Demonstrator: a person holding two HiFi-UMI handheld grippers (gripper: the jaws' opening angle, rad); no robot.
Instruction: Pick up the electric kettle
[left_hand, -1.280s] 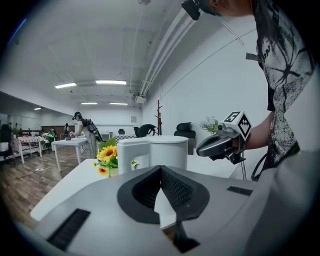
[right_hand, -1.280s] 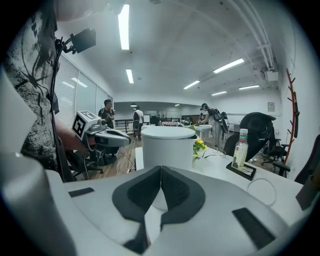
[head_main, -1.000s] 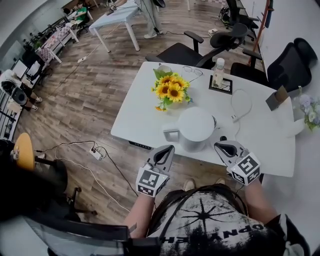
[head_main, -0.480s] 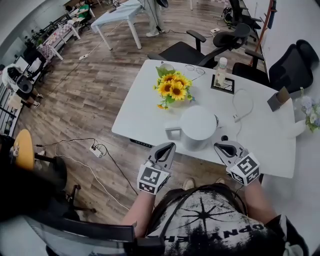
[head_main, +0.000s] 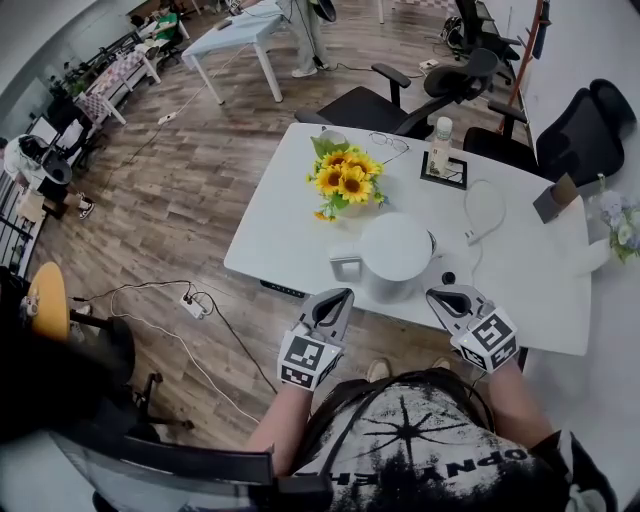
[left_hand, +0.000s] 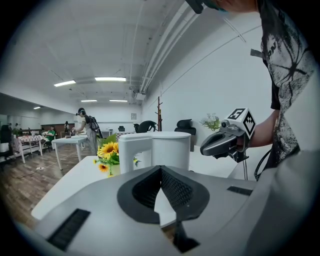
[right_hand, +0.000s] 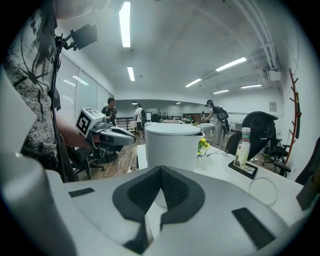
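The white electric kettle stands near the front edge of the white table, its squared handle turned left. My left gripper hovers just off the table edge, short of the handle, jaws shut and empty. My right gripper sits by the kettle's right side, also shut and empty. In the left gripper view the kettle rises straight ahead beyond the closed left gripper. In the right gripper view the kettle fills the centre past the right gripper.
A vase of sunflowers stands behind the kettle. A bottle on a black tray, glasses and a white cable lie farther back. Office chairs line the far side. A power strip lies on the floor.
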